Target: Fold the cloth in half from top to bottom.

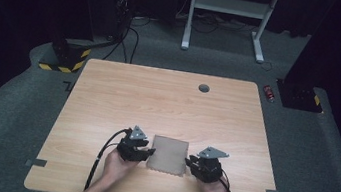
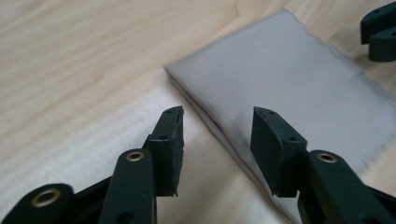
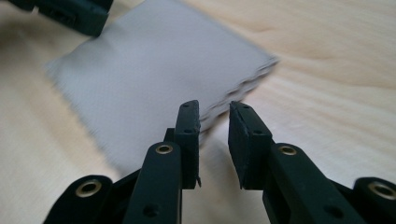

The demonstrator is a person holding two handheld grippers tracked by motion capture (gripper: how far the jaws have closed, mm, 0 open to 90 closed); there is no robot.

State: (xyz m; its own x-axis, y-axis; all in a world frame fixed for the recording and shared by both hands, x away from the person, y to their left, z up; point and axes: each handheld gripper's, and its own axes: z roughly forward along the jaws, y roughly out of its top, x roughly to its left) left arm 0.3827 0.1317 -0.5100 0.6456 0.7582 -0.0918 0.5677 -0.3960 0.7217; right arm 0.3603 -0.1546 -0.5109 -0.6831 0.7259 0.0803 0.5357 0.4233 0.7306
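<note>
Clearly my work here is the folded grey cloth (image 1: 168,155), which lies flat on the wooden table (image 1: 158,99) close to my edge, at about 6 o'clock from the table's middle. My left claw (image 1: 144,152) sits just off the cloth's 9 o'clock side and my right claw (image 1: 191,162) just off its 3 o'clock side.

My left claw's jaws stand wide apart with nothing between them. In the left gripper view they straddle the folded edge of the cloth (image 2: 289,88), one jaw over bare wood, the other over fabric. My right claw's jaws are open only a narrow gap, also holding nothing. In the right gripper view they point at the stacked layers along the near side of the cloth (image 3: 154,79), where several scalloped plies show one above another.

I judge the cloth to be light, soft and limp, with a fine weave that should not slip much in the pads. It will sag and unfold if I lift it by one ply. The folded edge at 9 o'clock looks like the safest hold, since it binds the layers together. At the 3 o'clock side I would need to catch every ply at once, low against the wood, or the stack will fan open.
</note>
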